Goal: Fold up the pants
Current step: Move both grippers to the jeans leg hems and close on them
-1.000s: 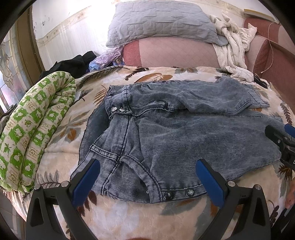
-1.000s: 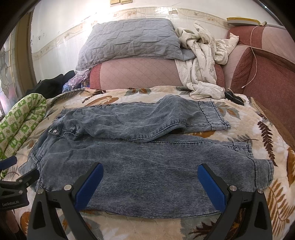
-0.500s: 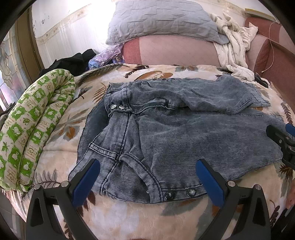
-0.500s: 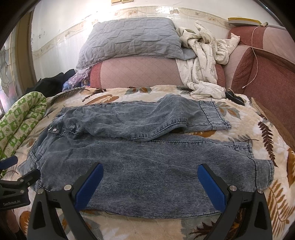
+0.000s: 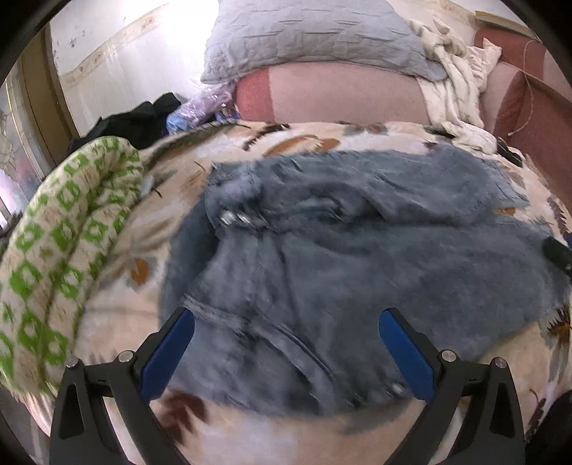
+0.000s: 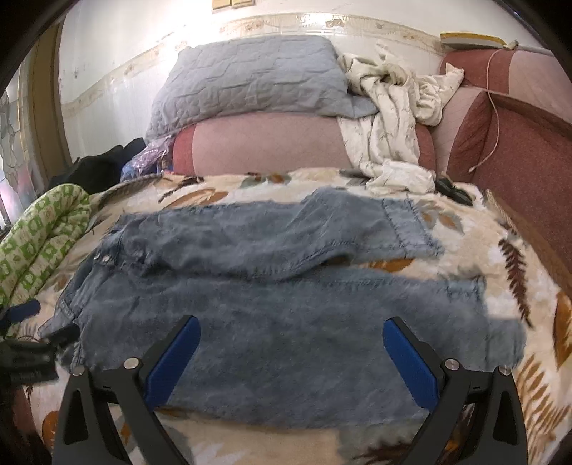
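Pants [image 6: 286, 322]: grey-blue denim, spread flat on the leaf-print bed [image 6: 518, 257], waistband left, legs right.
Left gripper [image 5: 286, 354]: fingers wide apart, empty, over the waistband.
Right gripper [image 6: 291, 357]: fingers wide apart, empty, over the near leg.

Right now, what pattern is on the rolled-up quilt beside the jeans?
Green blocky prints on white, on the rolled quilt; clearest in the left wrist view.

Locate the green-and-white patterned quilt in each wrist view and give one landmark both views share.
Left wrist: the green-and-white patterned quilt fills the left side, beside the jeans' waistband.
Right wrist: the quilt sits small at the left edge.
Shared landmark: the grey pillow at top centre.
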Motion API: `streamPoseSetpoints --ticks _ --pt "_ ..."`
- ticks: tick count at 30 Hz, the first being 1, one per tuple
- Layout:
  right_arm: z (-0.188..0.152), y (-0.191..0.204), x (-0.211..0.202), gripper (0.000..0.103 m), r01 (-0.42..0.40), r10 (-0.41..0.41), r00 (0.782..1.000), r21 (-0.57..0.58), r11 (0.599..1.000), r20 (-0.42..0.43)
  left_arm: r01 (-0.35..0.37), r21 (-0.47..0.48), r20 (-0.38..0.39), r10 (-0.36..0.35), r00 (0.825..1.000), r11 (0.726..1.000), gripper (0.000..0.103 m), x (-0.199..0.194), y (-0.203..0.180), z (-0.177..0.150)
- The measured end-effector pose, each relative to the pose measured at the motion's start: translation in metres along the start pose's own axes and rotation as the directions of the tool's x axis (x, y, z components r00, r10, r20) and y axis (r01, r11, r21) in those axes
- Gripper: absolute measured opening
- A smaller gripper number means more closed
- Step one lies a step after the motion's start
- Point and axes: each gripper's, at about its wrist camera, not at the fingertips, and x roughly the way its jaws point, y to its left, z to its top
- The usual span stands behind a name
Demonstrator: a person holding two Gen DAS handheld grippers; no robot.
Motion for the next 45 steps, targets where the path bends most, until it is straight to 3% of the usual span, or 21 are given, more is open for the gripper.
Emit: streamPoseSetpoints --ticks 4,10,15,19,22,27,28,33,35,39,40,45 --pt "0.032 -0.032 0.02 0.103 0.01 -0.009 0.999 0.023 1.0 -0.032 -0.021 -0.023 -0.014 0.02 1.0 1.0 0.103 0.015 0.038 0.038" --pt "0.096 -0.077 0.068 0.103 0.037 -0.033 0.997 0.057 0.998 -0.073 -0.131 -0.079 -0.088 0.124 0.988 0.988 0.103 0.073 0.109 0.108" --pt "0.137 -0.114 0.112 0.103 0.082 -0.068 0.992 0.134 0.988 -0.103 -0.12 -0.179 -0.228 0.077 0.971 0.977 0.103 0.142 0.148 0.148" --pt "0.151 -0.133 0.136 0.103 0.124 -0.107 0.987 0.15 0.981 -0.118 -0.116 -0.219 -0.264 0.056 0.963 0.969 0.103 0.18 0.149 0.167" --pt "0.153 -0.143 0.146 0.103 0.137 -0.12 0.986 0.153 0.979 -0.119 -0.113 -0.244 -0.321 0.03 0.947 0.963 0.103 0.207 0.143 0.174" --pt "0.152 -0.155 0.16 0.103 0.159 -0.138 0.98 0.148 0.976 -0.145 -0.13 -0.226 -0.322 0.051 0.945 0.965 0.103 0.227 0.133 0.176" --pt "0.152 -0.158 0.162 0.103 0.159 -0.136 0.979 0.152 0.975 -0.149 -0.126 -0.218 -0.323 0.05 0.945 0.968 0.1 0.231 0.131 0.177" --pt "0.16 -0.175 0.185 0.103 0.129 -0.088 0.974 0.187 0.974 -0.21 -0.063 -0.224 -0.346 -0.019 0.938 0.973 0.069 0.251 0.124 0.184" --pt "0.164 -0.183 0.197 0.103 0.101 -0.048 0.968 0.208 0.973 -0.247 -0.037 -0.236 -0.33 -0.044 0.943 0.971 0.049 0.256 0.12 0.188" --pt "0.169 -0.195 0.214 0.103 0.105 -0.045 0.962 0.212 0.972 -0.269 -0.022 -0.207 -0.297 -0.042 0.954 0.978 0.031 0.258 0.108 0.197" --pt "0.17 -0.198 0.217 0.103 0.112 -0.049 0.961 0.219 0.969 -0.272 -0.012 -0.203 -0.287 -0.048 0.957 0.979 0.023 0.258 0.107 0.198" --pt "0.172 -0.208 0.243 0.103 0.082 0.006 0.955 0.283 0.956 -0.298 -0.011 -0.162 -0.258 -0.032 0.966 0.987 0.017 0.254 0.095 0.204"
